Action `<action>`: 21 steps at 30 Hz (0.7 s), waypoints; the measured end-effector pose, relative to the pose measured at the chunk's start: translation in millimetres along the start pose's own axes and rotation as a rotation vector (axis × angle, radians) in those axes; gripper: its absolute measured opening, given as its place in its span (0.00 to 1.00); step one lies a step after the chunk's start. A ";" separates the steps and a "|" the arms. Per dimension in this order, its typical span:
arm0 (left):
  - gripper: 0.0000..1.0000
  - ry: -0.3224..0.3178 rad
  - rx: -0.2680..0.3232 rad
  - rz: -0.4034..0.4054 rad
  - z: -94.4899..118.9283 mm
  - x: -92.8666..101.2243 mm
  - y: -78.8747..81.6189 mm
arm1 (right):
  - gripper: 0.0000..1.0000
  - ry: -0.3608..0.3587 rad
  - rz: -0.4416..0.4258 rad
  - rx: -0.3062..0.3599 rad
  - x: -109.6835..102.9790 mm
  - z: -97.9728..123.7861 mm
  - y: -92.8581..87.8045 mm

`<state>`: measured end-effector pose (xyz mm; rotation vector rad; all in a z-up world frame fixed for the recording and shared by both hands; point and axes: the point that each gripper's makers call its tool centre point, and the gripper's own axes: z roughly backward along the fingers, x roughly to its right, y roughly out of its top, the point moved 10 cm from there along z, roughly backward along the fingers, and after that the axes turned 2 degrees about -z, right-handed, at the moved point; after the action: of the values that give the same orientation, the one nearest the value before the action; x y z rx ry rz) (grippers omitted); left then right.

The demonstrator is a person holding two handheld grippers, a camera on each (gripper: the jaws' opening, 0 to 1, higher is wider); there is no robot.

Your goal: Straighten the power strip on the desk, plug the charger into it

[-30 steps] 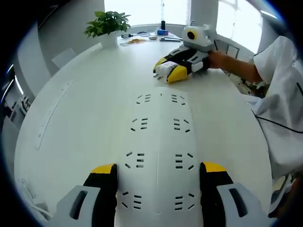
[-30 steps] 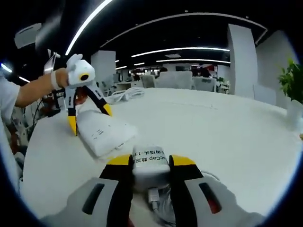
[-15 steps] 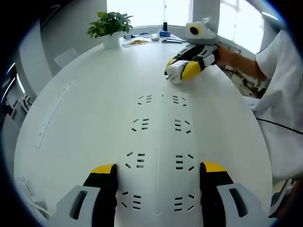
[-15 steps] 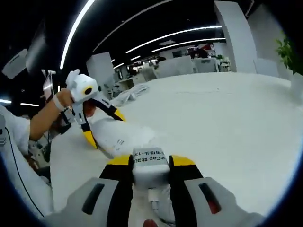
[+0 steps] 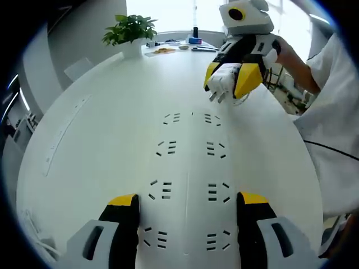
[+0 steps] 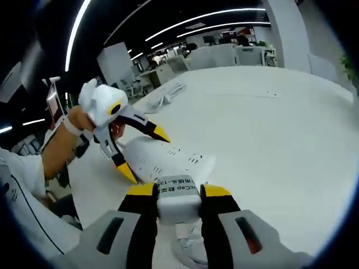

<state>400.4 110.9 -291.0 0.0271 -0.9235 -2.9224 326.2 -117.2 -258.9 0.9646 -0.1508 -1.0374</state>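
The white power strip (image 5: 188,168) lies on the white desk (image 5: 95,134), running away from me with its sockets facing up. My left gripper (image 5: 188,204) grips its near end, one jaw on each long side. In the right gripper view the left gripper (image 6: 143,154) straddles the end of the power strip (image 6: 174,159). My right gripper (image 6: 178,193) is shut on the white charger (image 6: 178,196), whose cable (image 6: 188,246) hangs below. In the left gripper view the right gripper (image 5: 233,81) holds the charger (image 5: 223,83) in the air above the strip's far end, prongs pointing down.
A potted plant (image 5: 128,28) and small items (image 5: 190,40) stand at the desk's far edge. A person's white sleeve (image 5: 336,129) fills the right side. Loose white cables (image 6: 168,95) lie further along the desk. An arm (image 6: 56,157) holds the left gripper.
The right gripper has lifted the charger off the desk and brought it nearer, over the strip's far end. The left gripper and the strip have stayed put.
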 end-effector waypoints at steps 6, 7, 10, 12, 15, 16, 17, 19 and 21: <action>0.72 0.003 0.023 -0.004 -0.3 0.9 -2.4 | 0.28 -0.027 -0.011 -0.037 -3.5 -3.9 -5.2; 0.72 0.002 0.023 -0.005 -0.5 1.1 -2.2 | 0.28 -0.026 -0.020 -0.045 -3.7 -4.7 -5.9; 0.72 0.002 0.024 -0.005 -0.7 1.1 -2.0 | 0.28 -0.044 -0.030 -0.056 -3.6 -6.3 -5.7; 0.72 0.002 0.027 -0.006 -1.2 1.5 -2.0 | 0.28 -0.055 -0.038 -0.060 -2.8 -6.7 -3.8; 0.72 0.003 0.028 -0.007 -1.7 2.0 -1.7 | 0.28 -0.058 -0.035 -0.085 -2.3 -7.5 -2.3; 0.72 0.004 0.028 -0.007 -1.9 2.4 -1.5 | 0.28 -0.058 -0.050 -0.090 -1.0 -7.4 -1.5; 0.72 0.005 0.029 -0.008 -2.0 2.7 -1.5 | 0.28 -0.056 -0.073 -0.098 0.1 -7.6 -0.5; 0.72 0.005 0.033 -0.010 -2.2 3.2 -1.6 | 0.28 -0.062 -0.083 -0.106 -0.6 -8.7 1.6; 0.72 0.006 0.038 -0.010 -2.2 3.5 -1.9 | 0.28 -0.071 -0.078 -0.117 -2.8 -10.1 4.1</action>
<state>396.9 110.8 -293.8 0.0432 -0.9804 -2.9124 332.8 -108.2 -261.0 0.8329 -0.1107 -1.1402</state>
